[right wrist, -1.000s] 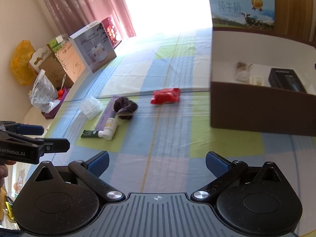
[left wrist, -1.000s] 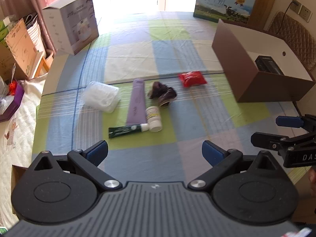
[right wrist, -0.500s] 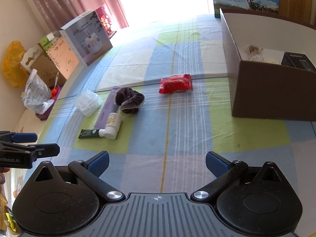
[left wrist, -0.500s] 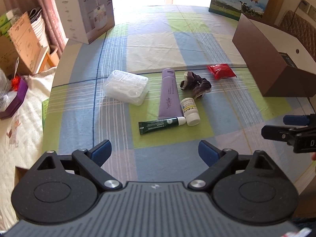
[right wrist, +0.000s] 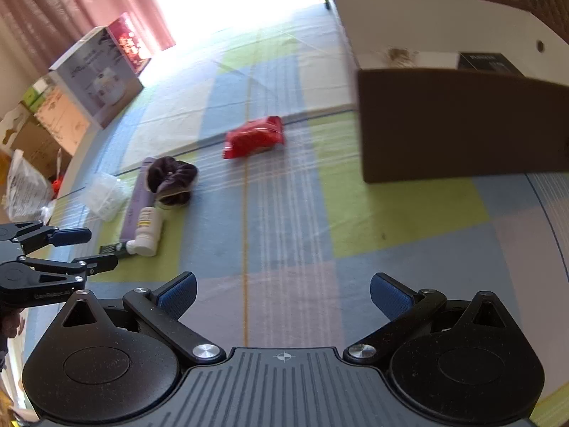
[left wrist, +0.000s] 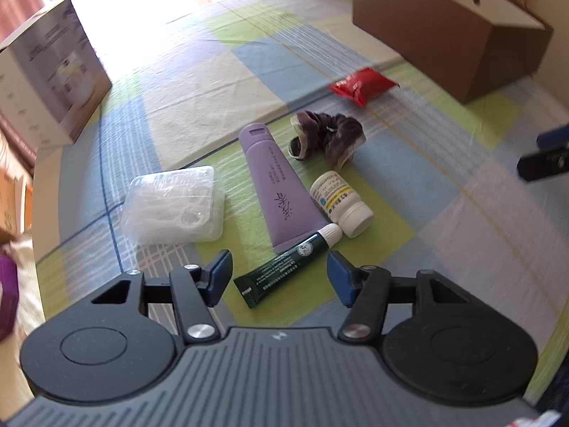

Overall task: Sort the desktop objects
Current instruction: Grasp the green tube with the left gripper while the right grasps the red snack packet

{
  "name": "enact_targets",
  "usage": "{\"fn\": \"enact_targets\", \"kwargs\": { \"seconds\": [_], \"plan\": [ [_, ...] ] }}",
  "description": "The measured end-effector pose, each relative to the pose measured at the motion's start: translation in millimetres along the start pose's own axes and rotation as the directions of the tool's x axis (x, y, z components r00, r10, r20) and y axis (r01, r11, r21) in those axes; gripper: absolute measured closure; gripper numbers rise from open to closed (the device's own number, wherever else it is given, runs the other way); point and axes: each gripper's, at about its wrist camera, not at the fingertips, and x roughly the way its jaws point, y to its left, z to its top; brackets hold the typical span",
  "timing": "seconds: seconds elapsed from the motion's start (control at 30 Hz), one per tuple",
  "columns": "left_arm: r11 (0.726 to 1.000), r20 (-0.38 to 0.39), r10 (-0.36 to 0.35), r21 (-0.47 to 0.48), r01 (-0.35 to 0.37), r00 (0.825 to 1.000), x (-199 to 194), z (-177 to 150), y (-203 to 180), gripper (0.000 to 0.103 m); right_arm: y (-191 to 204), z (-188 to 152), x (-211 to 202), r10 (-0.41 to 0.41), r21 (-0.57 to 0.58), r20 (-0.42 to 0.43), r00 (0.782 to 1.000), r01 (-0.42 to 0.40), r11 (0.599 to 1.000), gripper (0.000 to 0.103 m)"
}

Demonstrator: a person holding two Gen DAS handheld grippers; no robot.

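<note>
Left wrist view shows the left gripper [left wrist: 279, 275] low over the checked cloth on the counter [left wrist: 444, 220], its jaws spread wide and holding nothing. Between its blue pads lies the crimped end of a dark green ointment tube [left wrist: 290, 263], whose white cap touches a purple cream tube [left wrist: 281, 188]. A white pill bottle [left wrist: 341, 203] lies just beside the purple tube, with a dark purple scrunchie [left wrist: 327, 138] behind it and a clear plastic box [left wrist: 174, 206] to the left. A red packet [left wrist: 361, 83] sits farther off, near the brown cardboard box [left wrist: 444, 35]. Right wrist view has the right gripper [right wrist: 282, 293] open wide and empty above bare cloth, well apart from the cluster.
</note>
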Motion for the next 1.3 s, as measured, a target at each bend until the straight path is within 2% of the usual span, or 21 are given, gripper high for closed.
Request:
{"fn": "enact_targets", "kwargs": {
  "seconds": [0.1, 0.17, 0.27, 0.4, 0.53, 0.7, 0.87, 1.03, 1.13, 1.3],
  "plan": [
    [0.998, -0.009, -0.024, 0.063, 0.024, 1.0, 10, 0, -2, 0.054, -3, -1, 0, -0.016, 0.021, -0.002, 1.0, 0.016, 1.0, 0.002],
    [0.996, -0.013, -0.056, 0.064, 0.057, 0.998, 14, -1, 0, 0.07, -4, -2, 0, -0.024, 0.032, -0.005, 1.0, 0.024, 0.999, 0.002],
    [0.994, -0.026, -0.105, 0.025, 0.106, 0.994, 15, -2, 4, 0.083, -4, -2, 2, -0.029, 0.039, -0.008, 1.0, 0.029, 0.999, 0.002],
    [0.988, -0.044, -0.153, -0.036, 0.151, 0.987, 11, -9, 8, 0.088, -1, -2, 6, -0.026, 0.033, -0.015, 1.0, 0.026, 0.999, 0.002],
    [0.981, -0.069, -0.159, -0.124, 0.15, 0.985, 2, -21, 12, 0.089, 5, 0, 11, -0.014, 0.018, -0.021, 1.0, 0.014, 1.0, 0.002],
    [0.963, -0.084, -0.101, -0.26, 0.076, 0.991, -6, -38, 28, 0.089, 16, 2, 18, 0.011, -0.024, -0.01, 1.0, -0.012, 1.0, 0.002],
    [0.922, -0.103, -0.03, -0.386, -0.012, 0.994, -7, -44, 54, 0.089, 33, 10, 25, 0.017, -0.091, 0.04, 0.999, -0.013, 0.996, 0.002],
    [0.881, -0.123, 0.028, -0.465, -0.083, 0.992, -4, -41, 80, 0.089, 52, 29, 34, 0.023, -0.165, 0.121, 0.992, -0.003, 0.986, 0.003],
    [0.856, -0.127, 0.055, -0.505, -0.112, 0.99, -1, -40, 94, 0.089, 61, 46, 42, 0.029, -0.196, 0.169, 0.985, 0.005, 0.981, 0.019],
    [0.832, -0.13, 0.075, -0.539, -0.134, 0.989, 5, -34, 109, 0.089, 65, 77, 67, 0.002, -0.184, 0.204, 0.979, 0.037, 0.982, 0.031]
  ]
}}
